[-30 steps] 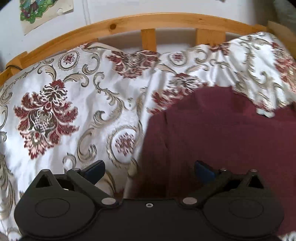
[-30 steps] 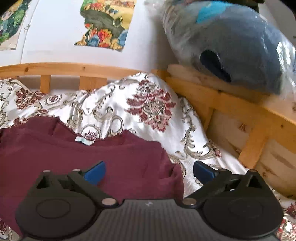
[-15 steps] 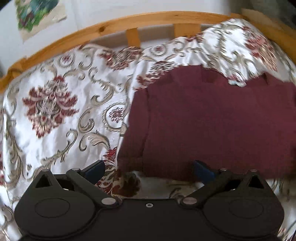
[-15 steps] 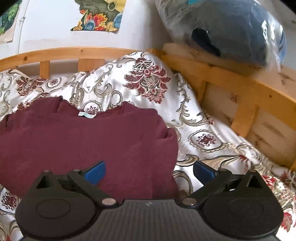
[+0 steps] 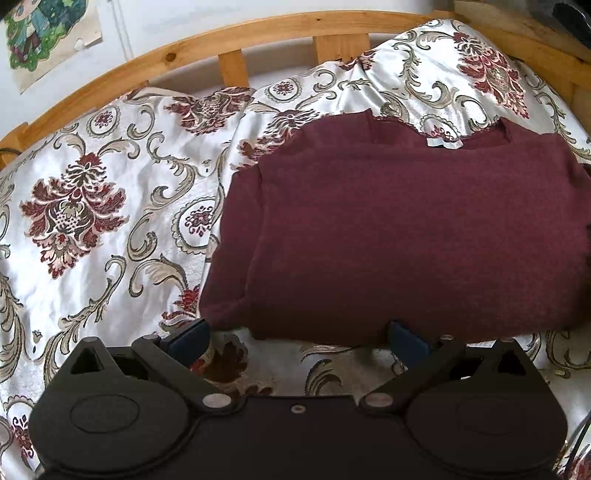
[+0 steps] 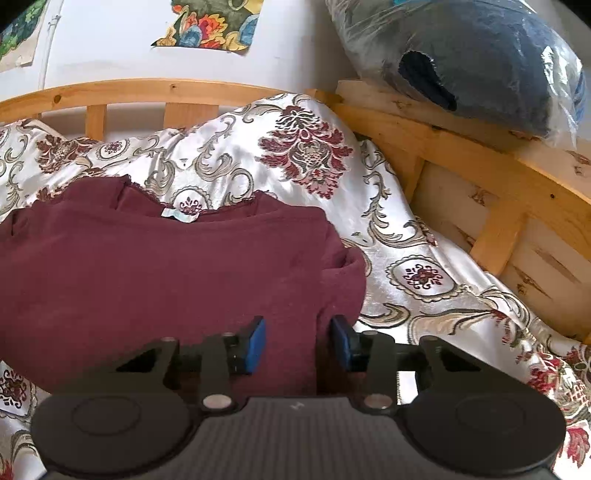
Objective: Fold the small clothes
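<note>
A maroon knit top [image 5: 406,236] lies flat on the patterned bedspread, neck with a pale label [image 5: 441,142] toward the headboard. My left gripper [image 5: 295,338] is open, just short of the top's near hem. The same top [image 6: 155,277] fills the left of the right wrist view. My right gripper [image 6: 297,345] has its blue pads [image 6: 256,345] narrowed around the near right edge of the top, with cloth between them and a gap still showing.
The white floral bedspread [image 5: 92,221] covers the bed. A wooden slatted headboard [image 5: 229,44] runs behind and a wooden side rail [image 6: 480,177] at right. A bagged dark bundle [image 6: 461,62] rests on that rail. Posters [image 6: 210,22] hang on the wall.
Both grippers have drawn back toward the top's near hem, so more of it shows. The right gripper's jaws have closed in from wide open around the top's edge.
</note>
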A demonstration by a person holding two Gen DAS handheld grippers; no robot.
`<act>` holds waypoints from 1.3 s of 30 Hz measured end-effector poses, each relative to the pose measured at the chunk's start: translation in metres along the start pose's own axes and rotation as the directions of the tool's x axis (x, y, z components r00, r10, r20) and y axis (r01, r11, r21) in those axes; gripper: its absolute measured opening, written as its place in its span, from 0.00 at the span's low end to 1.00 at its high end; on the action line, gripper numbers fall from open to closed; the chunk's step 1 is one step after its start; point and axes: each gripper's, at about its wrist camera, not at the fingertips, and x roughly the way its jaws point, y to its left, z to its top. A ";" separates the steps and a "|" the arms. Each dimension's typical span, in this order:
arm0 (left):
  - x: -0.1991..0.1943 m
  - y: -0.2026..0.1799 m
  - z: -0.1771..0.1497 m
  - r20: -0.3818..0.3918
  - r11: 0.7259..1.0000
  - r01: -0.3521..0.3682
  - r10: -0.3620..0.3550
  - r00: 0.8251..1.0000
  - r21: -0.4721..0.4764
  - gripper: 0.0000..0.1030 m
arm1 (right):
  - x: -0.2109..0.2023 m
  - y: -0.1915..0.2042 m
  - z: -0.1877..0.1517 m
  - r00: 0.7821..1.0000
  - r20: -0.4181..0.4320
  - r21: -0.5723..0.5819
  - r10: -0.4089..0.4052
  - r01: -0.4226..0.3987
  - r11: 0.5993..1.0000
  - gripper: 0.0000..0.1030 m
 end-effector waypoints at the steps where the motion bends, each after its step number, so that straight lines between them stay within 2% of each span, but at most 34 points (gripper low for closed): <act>1: 0.000 0.002 -0.001 0.000 1.000 -0.001 0.001 1.000 -0.004 0.99 | -0.002 0.000 0.001 1.000 0.015 -0.007 -0.006 0.006 1.000 0.43; 4: -0.001 0.005 -0.002 -0.004 1.000 -0.006 0.005 1.000 -0.018 0.99 | -0.010 0.004 0.005 0.998 0.064 -0.036 -0.012 0.014 0.999 0.43; 7: 0.000 0.008 -0.003 -0.010 0.999 -0.007 0.007 1.000 -0.033 0.99 | -0.003 0.003 0.004 0.999 0.023 -0.015 0.028 -0.028 0.999 0.40; 9: 0.000 0.009 -0.003 -0.014 0.999 -0.003 0.002 1.000 -0.042 0.99 | 0.002 0.000 0.001 0.998 -0.007 0.014 0.061 -0.060 0.998 0.34; 13: 0.001 0.010 -0.003 -0.024 0.998 0.011 -0.013 1.000 -0.057 0.99 | 0.005 -0.011 0.001 0.997 -0.043 0.082 0.062 -0.059 0.995 0.13; 15: 0.001 0.011 -0.004 -0.026 0.998 0.008 -0.009 1.000 -0.060 0.99 | 0.006 -0.018 0.000 0.995 -0.061 0.125 0.083 -0.075 0.989 0.07; 23: 0.002 0.019 -0.003 -0.021 0.996 0.006 -0.008 1.000 -0.086 0.99 | -0.006 -0.026 -0.008 0.989 -0.092 0.154 0.113 -0.098 0.983 0.06; 28: 0.001 0.027 -0.003 0.002 0.992 0.020 -0.020 1.000 -0.124 0.99 | -0.008 -0.023 -0.009 0.991 -0.083 0.134 0.101 -0.089 0.987 0.08; 30: 0.001 0.032 -0.002 0.017 0.989 0.030 -0.028 0.999 -0.142 0.99 | -0.010 -0.020 -0.008 0.994 -0.064 0.113 0.092 -0.084 0.990 0.12; 31: 0.001 0.035 -0.001 0.030 0.988 0.041 -0.037 0.999 -0.151 0.99 | -0.011 -0.017 -0.007 0.995 -0.052 0.100 0.086 -0.080 0.992 0.22; 32: 0.000 0.039 -0.001 0.051 0.986 0.053 -0.045 0.998 -0.161 0.99 | -0.012 -0.016 -0.007 0.996 -0.042 0.089 0.084 -0.080 0.993 0.39; 34: 0.001 0.048 0.001 0.098 0.982 0.063 -0.046 0.994 -0.176 0.99 | -0.013 -0.010 -0.005 0.996 -0.017 0.063 0.083 -0.082 0.995 0.58; 39: 0.014 0.071 0.012 0.144 0.971 0.111 -0.082 0.986 -0.211 0.99 | -0.016 0.013 -0.003 0.996 0.047 -0.023 0.077 -0.076 0.997 0.86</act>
